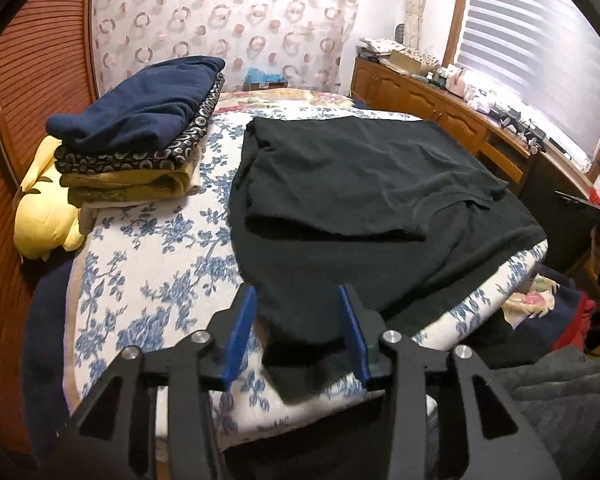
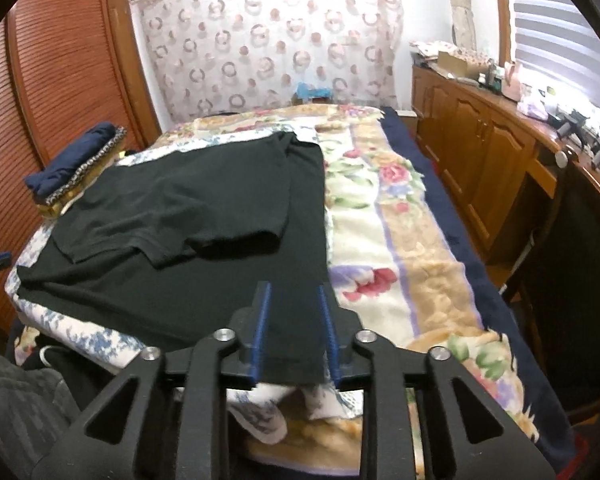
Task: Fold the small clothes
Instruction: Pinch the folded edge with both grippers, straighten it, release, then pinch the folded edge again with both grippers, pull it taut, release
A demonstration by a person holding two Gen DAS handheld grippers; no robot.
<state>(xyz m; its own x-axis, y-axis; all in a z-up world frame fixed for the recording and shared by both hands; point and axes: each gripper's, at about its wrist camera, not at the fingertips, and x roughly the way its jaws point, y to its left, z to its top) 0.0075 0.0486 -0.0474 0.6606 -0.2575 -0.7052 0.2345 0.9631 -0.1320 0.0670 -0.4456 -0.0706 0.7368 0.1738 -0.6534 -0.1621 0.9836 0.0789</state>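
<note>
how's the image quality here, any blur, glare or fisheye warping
Left wrist view: strong fisheye bending at the wardrobe and black corner vignetting; the window blind glares white; the black shirt hem near the left gripper is smeared. Right wrist view: same warping, blown-out blind, soft blur across the shirt and floral blanket.

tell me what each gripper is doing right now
left gripper: open, black shirt hem between its pads, not pinched
right gripper: open, shirt corner between its pads, not pinched

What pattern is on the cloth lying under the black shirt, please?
Blue flowers on white cloth, clearest in the left wrist view.
</note>
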